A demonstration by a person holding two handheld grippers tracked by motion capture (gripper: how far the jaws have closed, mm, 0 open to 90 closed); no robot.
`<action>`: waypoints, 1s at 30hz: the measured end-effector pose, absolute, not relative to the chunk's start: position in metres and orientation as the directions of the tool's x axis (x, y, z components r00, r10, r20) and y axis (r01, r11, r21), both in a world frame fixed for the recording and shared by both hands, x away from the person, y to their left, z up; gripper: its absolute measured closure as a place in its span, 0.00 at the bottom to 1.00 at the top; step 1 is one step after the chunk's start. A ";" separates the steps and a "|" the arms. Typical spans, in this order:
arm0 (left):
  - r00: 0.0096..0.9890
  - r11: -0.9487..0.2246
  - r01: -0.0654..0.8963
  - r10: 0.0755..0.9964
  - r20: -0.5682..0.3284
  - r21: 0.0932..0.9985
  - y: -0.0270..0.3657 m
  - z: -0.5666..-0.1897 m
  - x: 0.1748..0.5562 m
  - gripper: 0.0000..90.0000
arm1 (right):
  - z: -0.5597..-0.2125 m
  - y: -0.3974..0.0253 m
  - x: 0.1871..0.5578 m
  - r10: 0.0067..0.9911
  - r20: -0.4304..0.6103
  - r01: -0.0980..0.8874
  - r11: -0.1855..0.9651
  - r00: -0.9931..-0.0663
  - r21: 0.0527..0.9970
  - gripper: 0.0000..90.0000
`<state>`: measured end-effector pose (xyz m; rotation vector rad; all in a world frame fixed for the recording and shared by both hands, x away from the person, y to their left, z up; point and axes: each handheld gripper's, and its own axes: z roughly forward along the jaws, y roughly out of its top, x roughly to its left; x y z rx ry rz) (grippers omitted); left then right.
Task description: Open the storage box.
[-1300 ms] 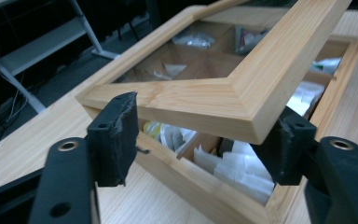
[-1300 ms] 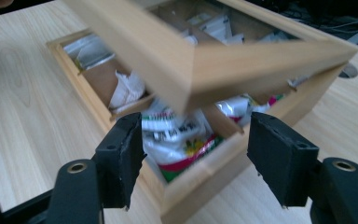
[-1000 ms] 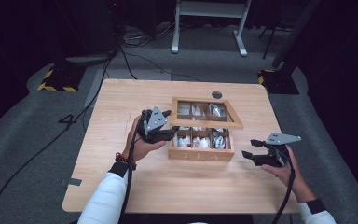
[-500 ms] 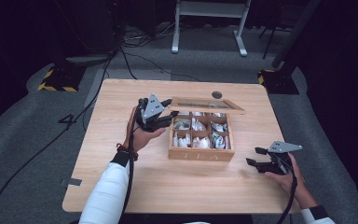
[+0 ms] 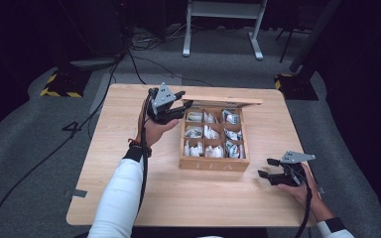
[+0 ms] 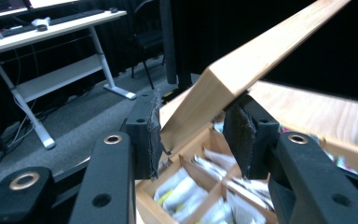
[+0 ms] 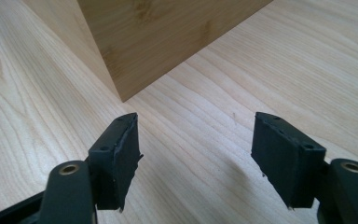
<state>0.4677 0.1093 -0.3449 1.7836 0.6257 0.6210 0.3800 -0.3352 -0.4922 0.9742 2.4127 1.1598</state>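
A wooden tea box (image 5: 213,163) stands mid-table, its compartments holding several white tea bags (image 5: 206,133). The lid (image 5: 223,99) is raised and stands up at the back. My left gripper (image 5: 184,105) is at the lid's left end. In the left gripper view the lid corner (image 6: 261,51) sits between the pads (image 6: 145,135), shut on it, with tea bags (image 6: 214,186) below. My right gripper (image 5: 264,167) rests low on the table right of the box, open. The right gripper view shows the box's corner (image 7: 168,37) just ahead of the open right gripper (image 7: 196,154), nothing between the fingers.
The light wooden table (image 5: 129,124) has bare room left of and in front of the box. Behind it on the grey floor are a white desk frame (image 5: 223,25), cables (image 5: 144,59), and stand bases at left (image 5: 59,84) and right (image 5: 297,84).
The left gripper has lifted the lid from lying flat on the box to standing open at the back. The right gripper has drawn back toward the near right of the table.
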 end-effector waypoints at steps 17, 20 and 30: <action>0.694 -0.229 0.145 0.717 0.066 0.962 0.105 -0.326 0.502 0.67 | -0.503 -0.327 0.380 0.658 0.015 0.442 0.488 -0.753 0.752 0.32; 0.688 -0.228 0.153 0.723 0.062 0.962 0.105 -0.323 0.509 0.67 | -0.504 -0.326 0.379 0.653 0.002 0.433 0.500 -0.758 0.750 0.31; 0.666 -0.232 0.165 0.743 0.065 0.959 0.102 -0.317 0.527 0.70 | -0.504 -0.325 0.380 0.652 -0.001 0.432 0.503 -0.758 0.749 0.30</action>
